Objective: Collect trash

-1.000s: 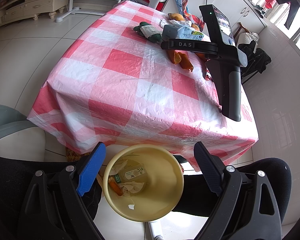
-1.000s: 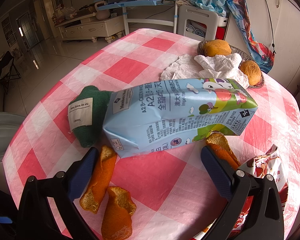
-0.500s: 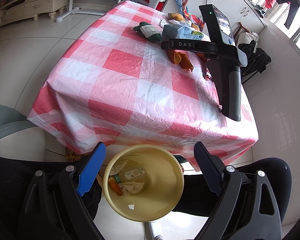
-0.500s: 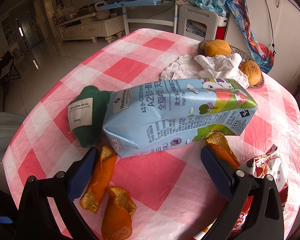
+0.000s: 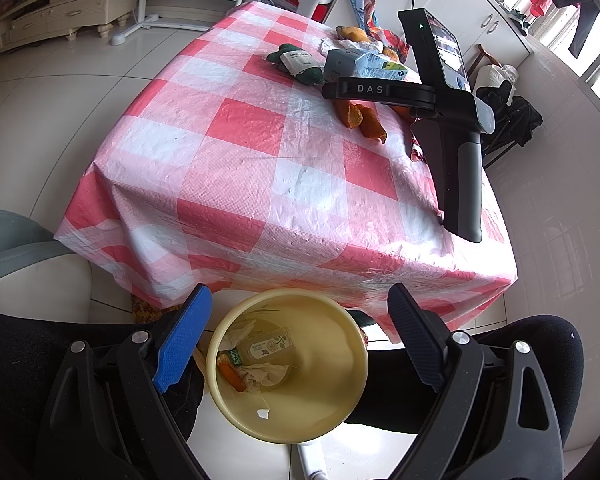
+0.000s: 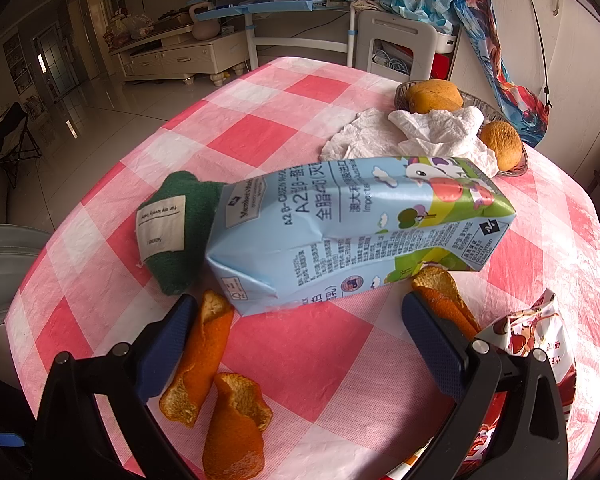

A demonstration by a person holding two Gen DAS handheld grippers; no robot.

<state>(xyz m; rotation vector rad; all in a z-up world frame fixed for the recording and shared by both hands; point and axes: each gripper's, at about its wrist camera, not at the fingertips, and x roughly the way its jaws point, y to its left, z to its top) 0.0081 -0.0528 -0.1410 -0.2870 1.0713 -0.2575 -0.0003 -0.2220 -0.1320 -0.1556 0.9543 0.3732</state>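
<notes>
On the table (image 6: 292, 80), one milk carton (image 6: 360, 228), three orange peels (image 6: 198, 356)

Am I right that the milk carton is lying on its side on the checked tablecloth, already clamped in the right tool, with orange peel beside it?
Not quite: the right tool is open and short of the milk carton, gripping nothing, as the right wrist view shows. The carton does lie on its side on the tablecloth, with orange peel beside it.
</notes>
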